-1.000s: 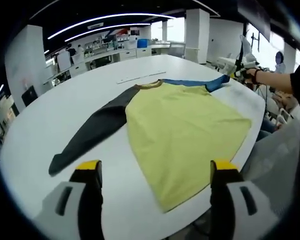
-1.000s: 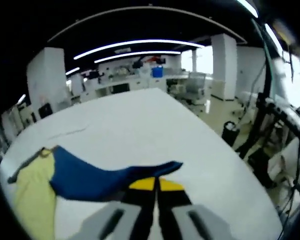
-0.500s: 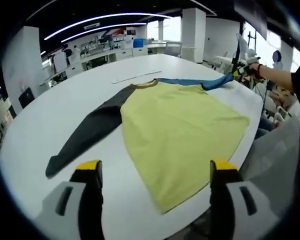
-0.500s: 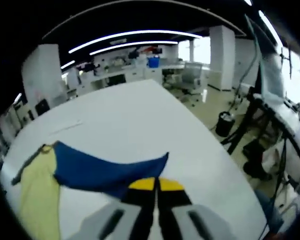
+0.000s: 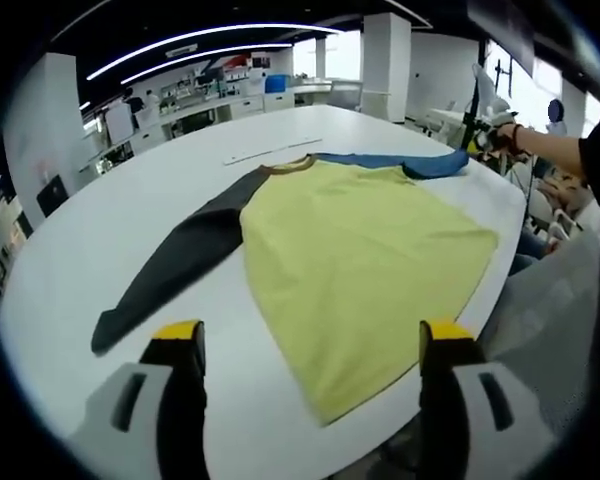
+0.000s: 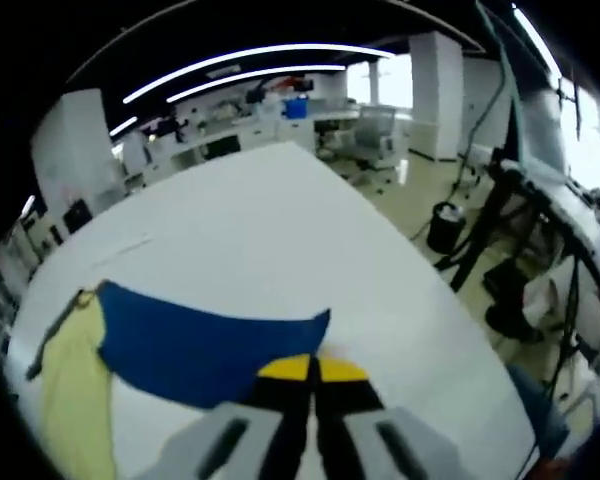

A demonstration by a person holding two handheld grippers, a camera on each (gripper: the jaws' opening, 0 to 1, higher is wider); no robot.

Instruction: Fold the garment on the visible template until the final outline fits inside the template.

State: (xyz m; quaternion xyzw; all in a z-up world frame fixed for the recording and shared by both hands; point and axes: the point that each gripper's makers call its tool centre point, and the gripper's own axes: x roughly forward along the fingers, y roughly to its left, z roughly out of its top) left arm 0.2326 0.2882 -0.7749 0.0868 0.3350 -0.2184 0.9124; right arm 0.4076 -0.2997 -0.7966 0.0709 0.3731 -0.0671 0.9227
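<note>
left view wide, right close, shared garment (image 5: 365, 255)

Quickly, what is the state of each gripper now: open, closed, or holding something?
Left gripper: open, holding nothing, above the table edge near the shirt's yellow body.
Right gripper: closed on the cuff of the blue sleeve.

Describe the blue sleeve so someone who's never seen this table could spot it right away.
On the big white table lies a yellow shirt. The blue sleeve runs from its collar to the right gripper, shut on its cuff; the other sleeve is dark grey and free.
</note>
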